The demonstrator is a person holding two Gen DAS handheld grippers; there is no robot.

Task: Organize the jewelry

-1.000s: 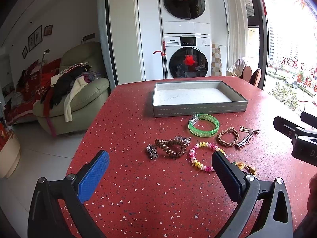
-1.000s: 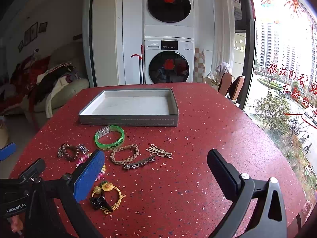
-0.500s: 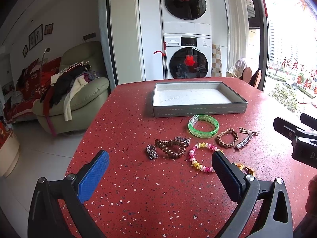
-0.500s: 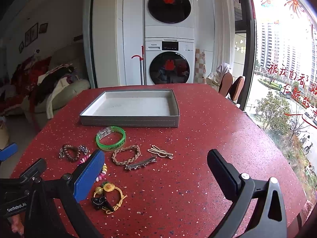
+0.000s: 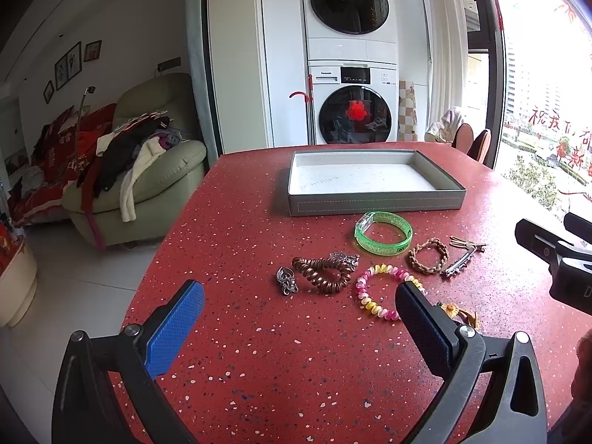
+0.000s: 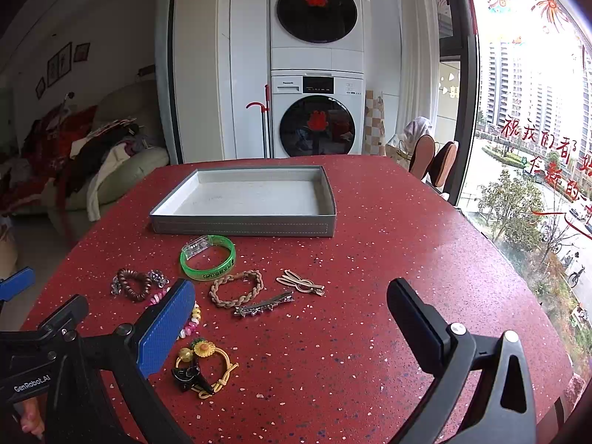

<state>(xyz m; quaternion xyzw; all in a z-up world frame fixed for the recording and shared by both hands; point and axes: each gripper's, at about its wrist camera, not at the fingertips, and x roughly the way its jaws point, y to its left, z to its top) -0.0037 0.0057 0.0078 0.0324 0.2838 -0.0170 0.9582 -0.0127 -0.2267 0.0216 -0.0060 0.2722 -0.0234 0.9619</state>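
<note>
Red speckled table (image 6: 388, 259) carries the jewelry: green bangle (image 6: 208, 262) at six o'clock of the grey tray (image 6: 244, 227). Left gripper (image 5: 296, 327) and right gripper (image 6: 292, 327) both spread wide, holding nothing.

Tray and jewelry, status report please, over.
Left hand-held gripper open, right hand-held gripper open, both holding nothing. Tray bare inside; green bangle, braided bracelet and clips on the table. Path to tray unobstructed.
</note>
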